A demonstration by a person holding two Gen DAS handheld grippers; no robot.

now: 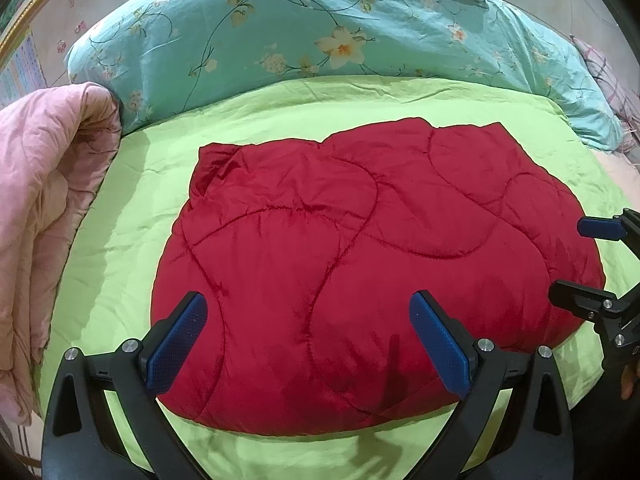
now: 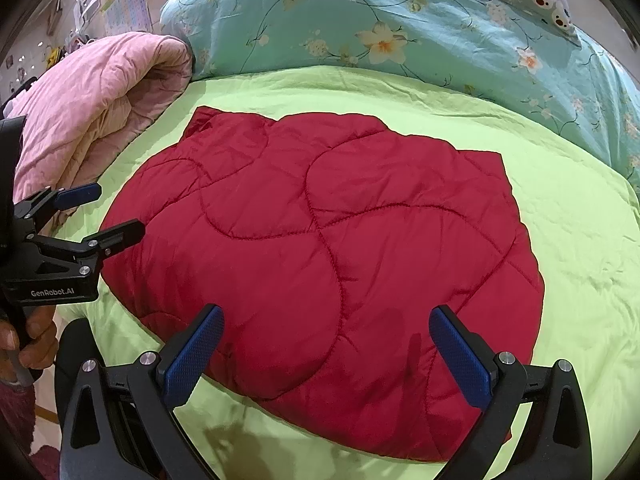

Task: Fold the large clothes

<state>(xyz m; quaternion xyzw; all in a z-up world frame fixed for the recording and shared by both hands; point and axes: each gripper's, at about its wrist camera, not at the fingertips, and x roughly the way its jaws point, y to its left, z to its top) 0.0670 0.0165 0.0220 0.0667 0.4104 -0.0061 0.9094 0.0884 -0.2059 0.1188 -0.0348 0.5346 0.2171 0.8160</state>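
Garment: we saw a folded, padded red quilted garment (image 1: 360, 256) lying flat on a lime-green bed sheet (image 1: 132, 208), near the sheet's middle.
Left gripper: our left gripper (image 1: 308, 340) hovered over the garment's near edge, its blue-padded jaws spread wide and holding nothing.
Right gripper: our right gripper (image 2: 326, 354) hung over the near edge too, jaws equally wide apart and empty.
Hand: in the right wrist view a hand (image 2: 34, 344) gripped the left tool's handle.
Surroundings: a rumpled pink quilt (image 2: 100, 92) lay at the sheet's left edge; a turquoise floral duvet (image 1: 320, 28) was heaped beyond the sheet's far edge.
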